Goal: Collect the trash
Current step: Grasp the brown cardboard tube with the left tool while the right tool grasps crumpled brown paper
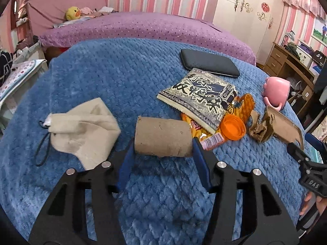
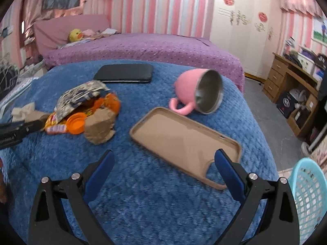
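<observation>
Left gripper (image 1: 163,143): we see its blue pads at either end of the cardboard tube (image 1: 163,137), closed in on it lengthwise and seemingly touching both ends; the tube lies on the blue blanket (image 1: 102,65).
Right gripper (image 2: 164,163): we find its jaws spread wide and empty; the near end of the tan phone case (image 2: 184,138) lies between the fingers, untouched.
Trash nearest the left gripper: just right of the tube we see an orange lid (image 1: 234,127), a pink-capped wrapper (image 1: 212,140) and crumpled brown paper (image 1: 260,127).
Trash further out: a printed snack bag (image 1: 196,100) lies over an orange wrapper (image 1: 245,102).
Items we judge not trash: a beige pouch (image 1: 85,126) left of the tube, a black phone (image 1: 208,65), a tipped pink mug (image 2: 196,91).
Bin: a turquoise mesh basket (image 2: 306,194) stands beyond the blanket's edge, at the right gripper's side.
Progress: we judge the task early; every piece we can see lies on the blanket, and the little we see of the basket holds nothing.
Remaining: we expect to lift the tube, carry it to the basket, then clear the pile.
</observation>
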Demonstrator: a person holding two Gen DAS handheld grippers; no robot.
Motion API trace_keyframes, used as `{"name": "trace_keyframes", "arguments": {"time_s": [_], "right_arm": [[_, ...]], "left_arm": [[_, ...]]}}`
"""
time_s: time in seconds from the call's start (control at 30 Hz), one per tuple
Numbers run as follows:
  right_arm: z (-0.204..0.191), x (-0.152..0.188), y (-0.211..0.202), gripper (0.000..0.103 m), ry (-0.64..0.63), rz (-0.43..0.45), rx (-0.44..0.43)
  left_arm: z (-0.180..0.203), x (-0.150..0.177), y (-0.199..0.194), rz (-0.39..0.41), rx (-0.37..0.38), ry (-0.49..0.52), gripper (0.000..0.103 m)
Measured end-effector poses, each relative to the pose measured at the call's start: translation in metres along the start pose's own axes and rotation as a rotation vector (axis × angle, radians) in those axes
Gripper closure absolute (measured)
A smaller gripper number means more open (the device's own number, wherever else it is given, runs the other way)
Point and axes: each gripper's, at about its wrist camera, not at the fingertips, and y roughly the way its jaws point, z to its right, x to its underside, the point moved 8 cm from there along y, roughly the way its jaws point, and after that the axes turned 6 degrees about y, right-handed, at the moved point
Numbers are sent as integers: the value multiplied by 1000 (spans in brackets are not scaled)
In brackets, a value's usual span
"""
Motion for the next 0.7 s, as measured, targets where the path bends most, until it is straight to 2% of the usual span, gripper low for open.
{"name": "trace_keyframes", "arguments": {"time_s": [0.2,0.33,0.4,0.47,0.6,0.63,0.7], "right_arm": [[-32,-3,-1,7,-73,13,-59],[-57,-12,6,10,-111,19,-108],[-67,-14,14,22,-123,7,-129],[-74,-14,24,29,-127,-25,-150],[-81,-15,42,59,-115,-95,-227],[-82,-16,44,62,-109,-98,-247],[-83,-16,41,63,-110,-90,-277]], "left_arm": [[-10,-5,-30,70,-71,25,49],[-26,-12,-35,89,-103,-23,49],[-32,-14,-35,89,-110,-52,50],[-35,-14,-35,86,-115,-69,50],[-33,-15,-34,83,-124,-66,49],[-31,-16,-34,83,-128,-62,49],[-29,-16,-32,82,-132,-60,49]]}}
